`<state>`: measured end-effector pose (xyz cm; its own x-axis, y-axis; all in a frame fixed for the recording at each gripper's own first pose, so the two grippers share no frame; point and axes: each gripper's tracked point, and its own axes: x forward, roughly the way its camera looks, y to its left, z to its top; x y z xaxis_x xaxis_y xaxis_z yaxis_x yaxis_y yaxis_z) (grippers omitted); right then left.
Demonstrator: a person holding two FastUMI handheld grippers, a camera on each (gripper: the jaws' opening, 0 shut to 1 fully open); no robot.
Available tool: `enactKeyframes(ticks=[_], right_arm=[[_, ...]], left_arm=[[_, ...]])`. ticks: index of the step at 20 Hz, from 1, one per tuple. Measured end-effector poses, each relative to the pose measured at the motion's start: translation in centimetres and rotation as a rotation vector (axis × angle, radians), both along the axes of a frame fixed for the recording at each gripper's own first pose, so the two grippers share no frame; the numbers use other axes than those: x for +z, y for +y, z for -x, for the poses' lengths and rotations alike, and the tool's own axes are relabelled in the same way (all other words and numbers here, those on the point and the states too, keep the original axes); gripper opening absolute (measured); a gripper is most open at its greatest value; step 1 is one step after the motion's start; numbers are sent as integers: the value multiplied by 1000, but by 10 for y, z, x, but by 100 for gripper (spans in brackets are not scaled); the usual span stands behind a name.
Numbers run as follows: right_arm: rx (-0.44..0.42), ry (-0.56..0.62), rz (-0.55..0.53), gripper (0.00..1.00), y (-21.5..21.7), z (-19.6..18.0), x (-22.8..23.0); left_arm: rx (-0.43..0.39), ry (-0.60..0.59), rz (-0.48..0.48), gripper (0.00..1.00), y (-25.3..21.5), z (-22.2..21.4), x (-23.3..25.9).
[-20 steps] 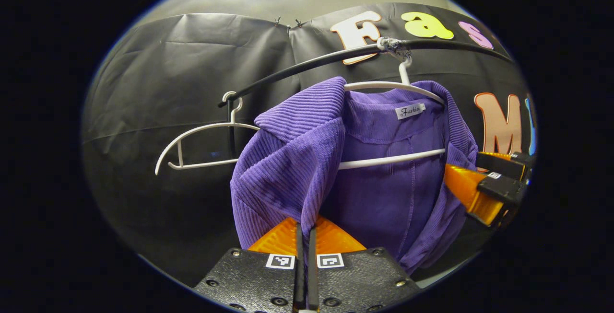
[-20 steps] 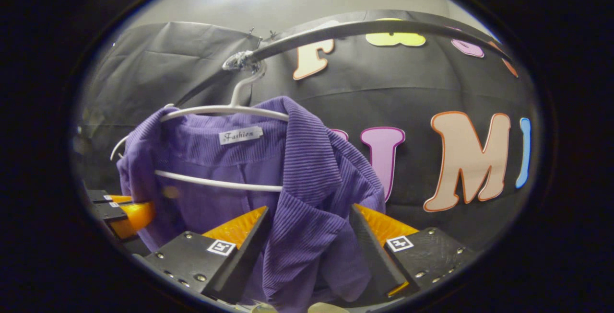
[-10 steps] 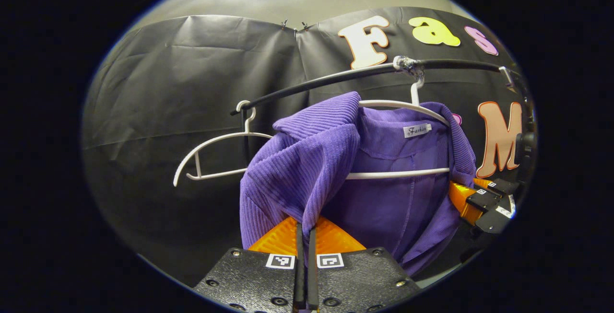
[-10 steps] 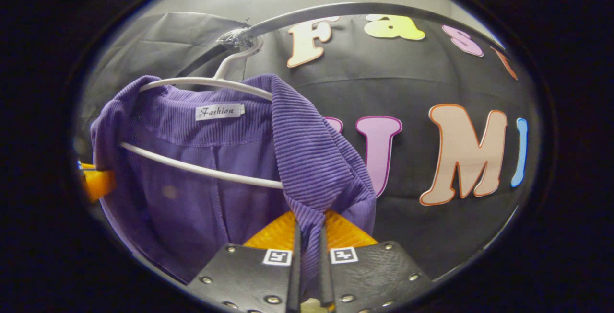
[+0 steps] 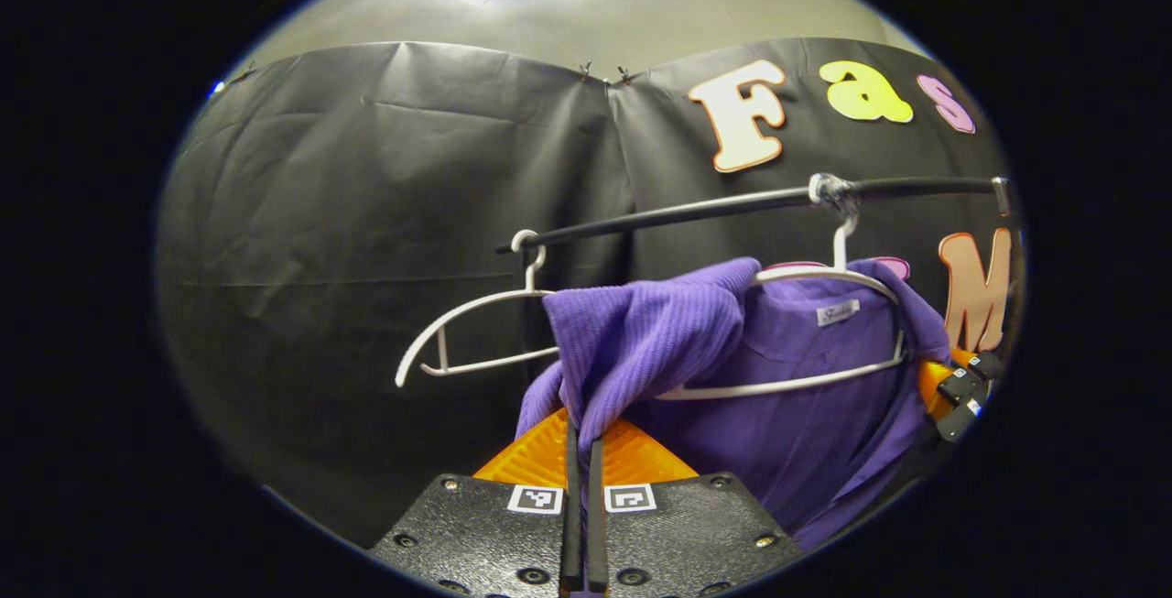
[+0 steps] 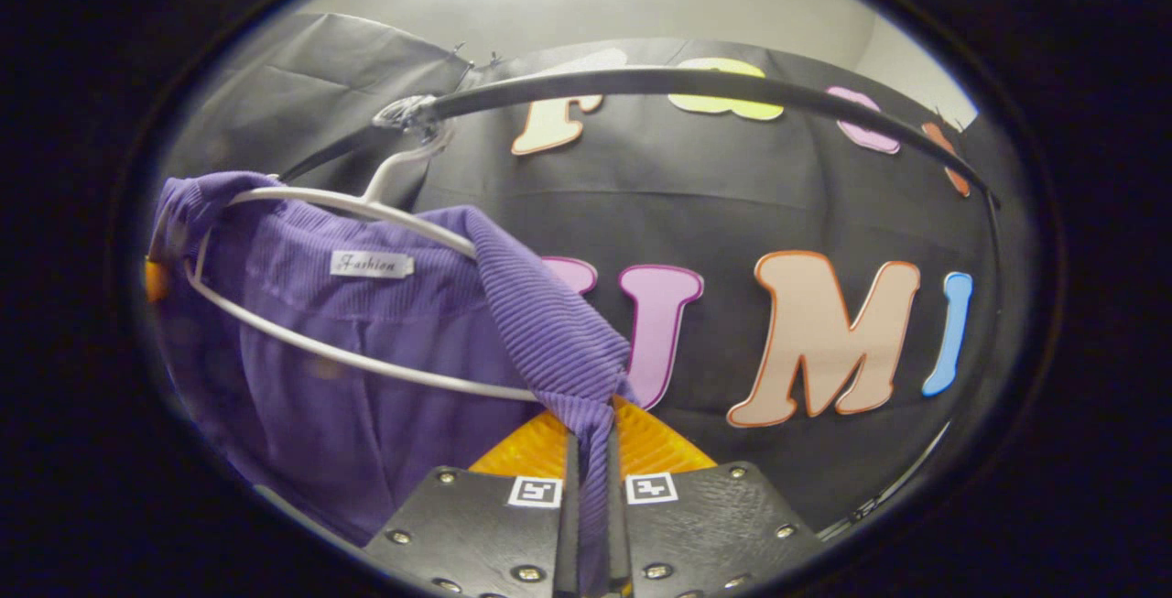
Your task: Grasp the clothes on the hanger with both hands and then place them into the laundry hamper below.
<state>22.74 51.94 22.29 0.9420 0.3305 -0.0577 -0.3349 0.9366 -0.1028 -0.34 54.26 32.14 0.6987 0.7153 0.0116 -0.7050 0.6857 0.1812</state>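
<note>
A purple ribbed jacket [image 5: 787,396] hangs on a white hanger [image 5: 829,277] from a black rail [image 5: 696,211]. My left gripper [image 5: 580,438] is shut on the jacket's left shoulder fabric, which is drawn out off the hanger's end. In the right gripper view the same jacket [image 6: 366,378] drapes over the white hanger [image 6: 366,204], and my right gripper [image 6: 591,442] is shut on its right shoulder fabric, pulled taut. The right gripper [image 5: 952,387] also appears at the jacket's far side in the left gripper view.
A second, bare white hanger [image 5: 467,332] hangs at the left end of the black rail. The rail [image 6: 696,83] arcs overhead in the right gripper view. The black cloth wall stands close behind.
The right gripper closed on the jacket's right shoulder. Both grippers have drawn back and outward, stretching the shoulders off the hanger's ends; the hanger tilts.
</note>
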Motion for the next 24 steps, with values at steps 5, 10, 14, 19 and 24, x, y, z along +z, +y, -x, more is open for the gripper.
enactKeyframes(ticks=[5,10,14,19,24], right_arm=[[-54,-75,0,11,-15,-26,25],[-70,-155,20,11,-15,-44,46],[-74,-188,15,11,-13,-60,55],[-74,-193,31,11,-9,-78,47],[-56,-181,48,11,-3,-93,33]], left_arm=[[13,-43,-56,2,9,4,37],[17,-74,-115,0,21,2,65],[6,-83,-144,0,38,-6,72],[-16,-21,-165,2,56,-18,48],[-16,31,-136,0,71,-26,14]])
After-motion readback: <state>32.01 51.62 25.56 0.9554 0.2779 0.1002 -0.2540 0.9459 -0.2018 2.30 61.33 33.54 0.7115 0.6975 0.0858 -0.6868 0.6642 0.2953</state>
